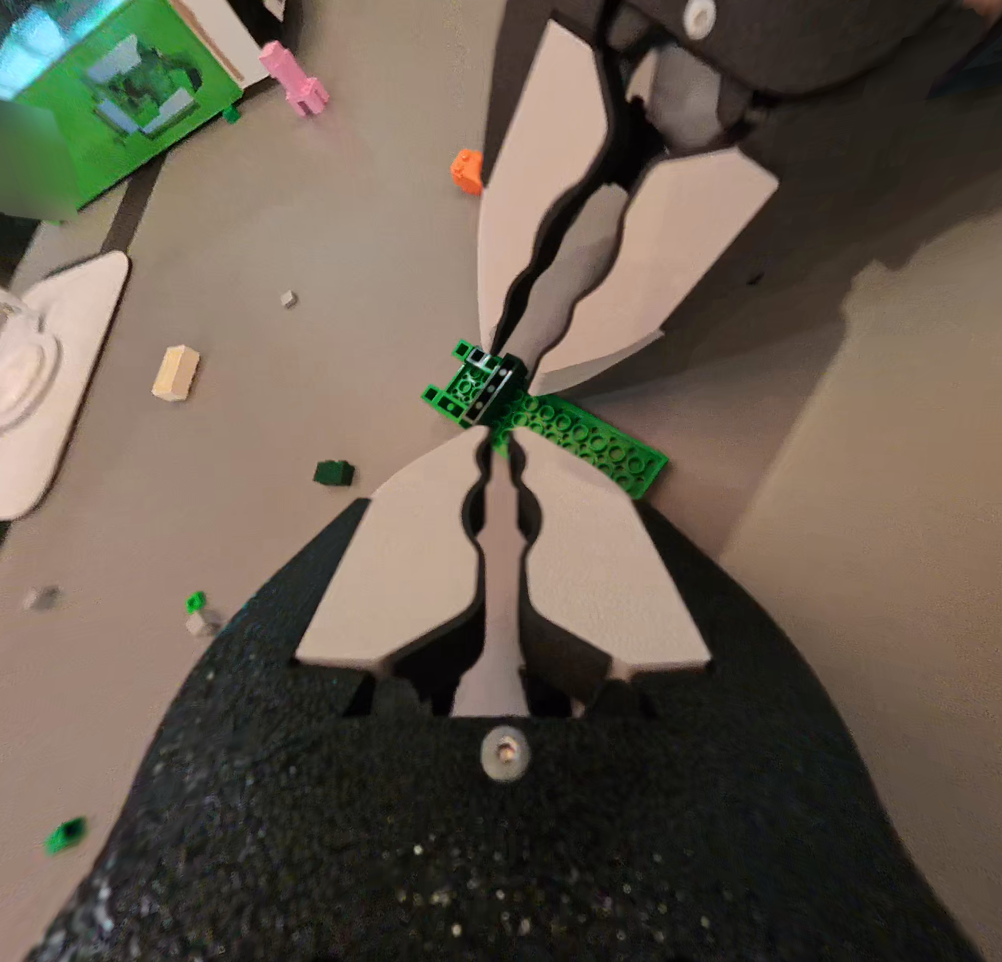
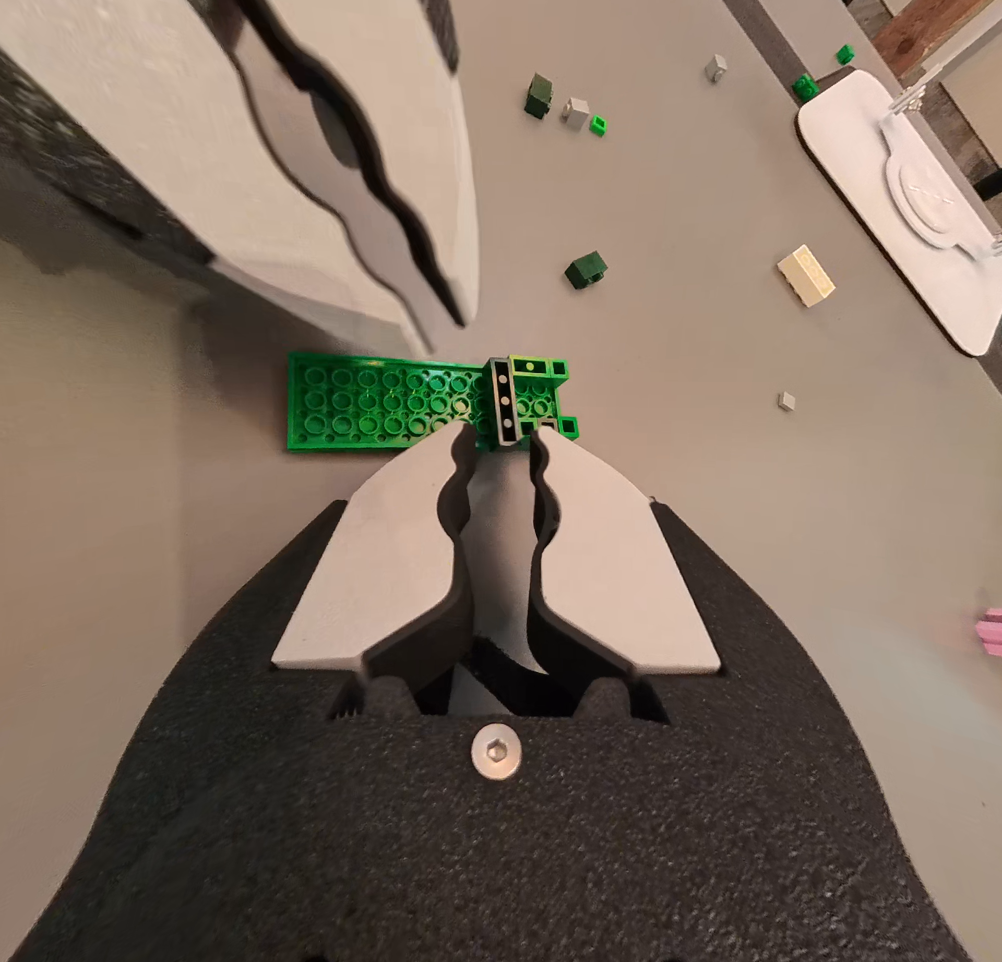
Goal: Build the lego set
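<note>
A bright green plate is seen from its underside, with small green bricks and a black long brick fixed at one end. My left gripper is shut on the plate's edge next to the black brick. My right gripper is shut on the end of the black brick, on the side of the green plate opposite the left one. In the left wrist view the right gripper reaches in from above. In the right wrist view the left gripper comes in from the upper left.
Loose pieces lie on the grey table: a dark green brick, a cream brick, an orange piece, a pink figure, small grey and green bits. A green box and a white stand base sit at the edges. My left and right fingertips are right by each other. The pink figure lies around 30 cm away from my right fingertips.
</note>
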Tool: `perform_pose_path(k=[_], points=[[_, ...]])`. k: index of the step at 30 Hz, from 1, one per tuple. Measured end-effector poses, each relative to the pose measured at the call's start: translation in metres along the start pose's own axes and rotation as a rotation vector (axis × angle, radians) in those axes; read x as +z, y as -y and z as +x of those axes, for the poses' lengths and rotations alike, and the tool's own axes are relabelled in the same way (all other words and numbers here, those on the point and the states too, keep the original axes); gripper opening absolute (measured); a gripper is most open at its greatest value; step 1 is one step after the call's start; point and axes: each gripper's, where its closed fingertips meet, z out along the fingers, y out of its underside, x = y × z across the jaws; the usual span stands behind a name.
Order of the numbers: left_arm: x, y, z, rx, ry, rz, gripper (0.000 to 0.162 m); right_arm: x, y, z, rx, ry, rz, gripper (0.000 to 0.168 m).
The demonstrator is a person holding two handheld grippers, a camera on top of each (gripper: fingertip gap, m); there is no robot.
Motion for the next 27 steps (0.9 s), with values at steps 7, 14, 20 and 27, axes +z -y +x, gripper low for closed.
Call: perform_pose_path(k=[7,14,20,27], points=[[-0.002,0.003,0.013,-0.296,-0.054,-0.078,0.074,-0.005,0.002,0.003,-0.014,0.016,0.036,0.02],[0.009,-0.013,0.024,-0.325,0.002,-0.243,0.066,-0.034,0.01,0.04,0.068,-0.005,0.214,0.019],[0.009,-0.015,0.023,-0.336,0.033,-0.302,0.062,-0.035,0.014,0.04,0.117,0.034,0.291,0.019],[0.007,-0.02,0.016,-0.261,0.031,-0.343,0.039,-0.035,0.009,0.026,0.07,0.166,0.296,0.023]])
